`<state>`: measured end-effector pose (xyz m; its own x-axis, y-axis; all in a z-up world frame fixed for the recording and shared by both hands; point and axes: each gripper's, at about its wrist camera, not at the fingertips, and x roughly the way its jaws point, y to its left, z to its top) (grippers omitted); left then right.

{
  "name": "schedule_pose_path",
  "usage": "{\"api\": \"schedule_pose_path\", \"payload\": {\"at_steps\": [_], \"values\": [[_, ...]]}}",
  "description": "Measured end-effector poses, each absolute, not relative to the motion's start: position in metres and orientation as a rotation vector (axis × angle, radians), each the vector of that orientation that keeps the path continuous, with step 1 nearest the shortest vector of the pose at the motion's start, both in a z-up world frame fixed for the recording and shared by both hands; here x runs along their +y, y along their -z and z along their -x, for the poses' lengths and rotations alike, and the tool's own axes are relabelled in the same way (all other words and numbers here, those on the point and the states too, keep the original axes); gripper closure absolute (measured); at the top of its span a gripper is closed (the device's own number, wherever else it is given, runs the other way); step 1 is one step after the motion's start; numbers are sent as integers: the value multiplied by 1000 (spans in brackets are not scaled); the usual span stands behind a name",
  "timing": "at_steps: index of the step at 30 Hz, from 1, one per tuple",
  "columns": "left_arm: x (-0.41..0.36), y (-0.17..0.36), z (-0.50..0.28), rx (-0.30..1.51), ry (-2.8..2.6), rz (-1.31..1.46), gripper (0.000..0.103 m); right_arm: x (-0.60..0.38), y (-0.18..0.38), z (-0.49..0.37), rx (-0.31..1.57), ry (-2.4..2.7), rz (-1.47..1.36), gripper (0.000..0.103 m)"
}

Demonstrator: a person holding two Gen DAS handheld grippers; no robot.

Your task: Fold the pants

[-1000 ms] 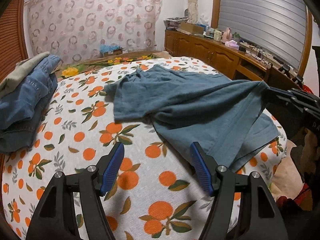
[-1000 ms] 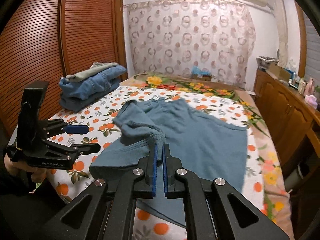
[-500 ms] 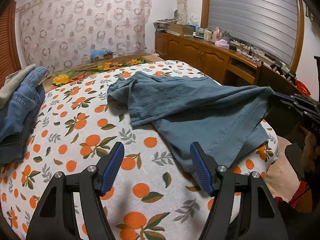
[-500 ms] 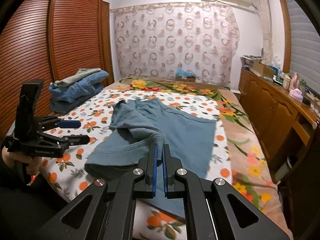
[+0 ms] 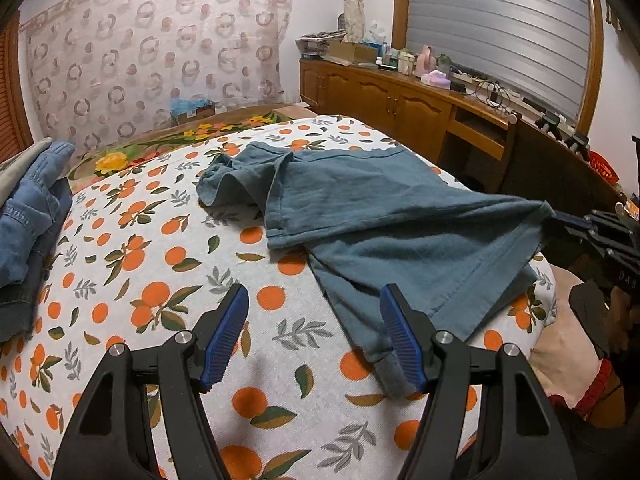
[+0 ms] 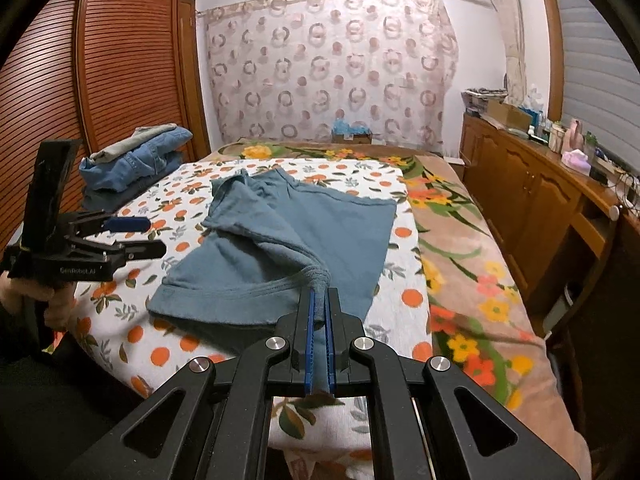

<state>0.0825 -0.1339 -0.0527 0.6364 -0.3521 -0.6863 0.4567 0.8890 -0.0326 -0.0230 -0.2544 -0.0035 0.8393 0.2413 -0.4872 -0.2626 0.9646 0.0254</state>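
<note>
Bedroom: bed (image 6: 472,248) w/ white orange-print sheet (image 5: 160,280), ring-pattern curtain (image 6: 332,68) at far end, louvred wooden wardrobe (image 6: 100,60) on one side, wooden cabinet run (image 6: 532,184) w/ clutter on the other. Teal pants (image 6: 304,224) lie on the sheet, partly spread, one part rumpled toward the far end. Right tongs (image 6: 319,320) pressed together on a bunched bit of the pants' near edge; fabric rises off the sheet to the grip. Left tongs (image 5: 314,336) apart, nothing between them, low over the sheet; right-hand finger (image 5: 400,336) sits at the near corner of the pants, contact can't be told. Stack of folded denim & grey garments (image 6: 136,160) at the wardrobe-side edge of the bed, well apart from the pants.
</note>
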Motion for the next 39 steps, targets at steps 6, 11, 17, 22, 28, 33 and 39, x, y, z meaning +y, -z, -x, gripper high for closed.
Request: {"api": "schedule_pose_path", "payload": {"at_steps": [6,11,17,22,28,33,39], "values": [[-137,54,-86,751,458,-145,34,-263,7,26,540,-265,52,98],[-136,54,-88,748,461,-150,34,-266,8,27,569,-267,45,98],[-132,55,-88,746,450,-140,34,-272,13,20,607,-254,35,98],[-124,56,-91,745,436,-138,34,-270,4,23,568,-249,46,95],[-113,50,-101,732,408,-126,34,-267,-13,17,505,-262,68,83],[-102,46,-107,720,382,-115,34,-245,-21,0,464,-324,118,79],[-90,39,-108,697,364,-122,34,-206,-21,-32,468,-428,176,76]]}}
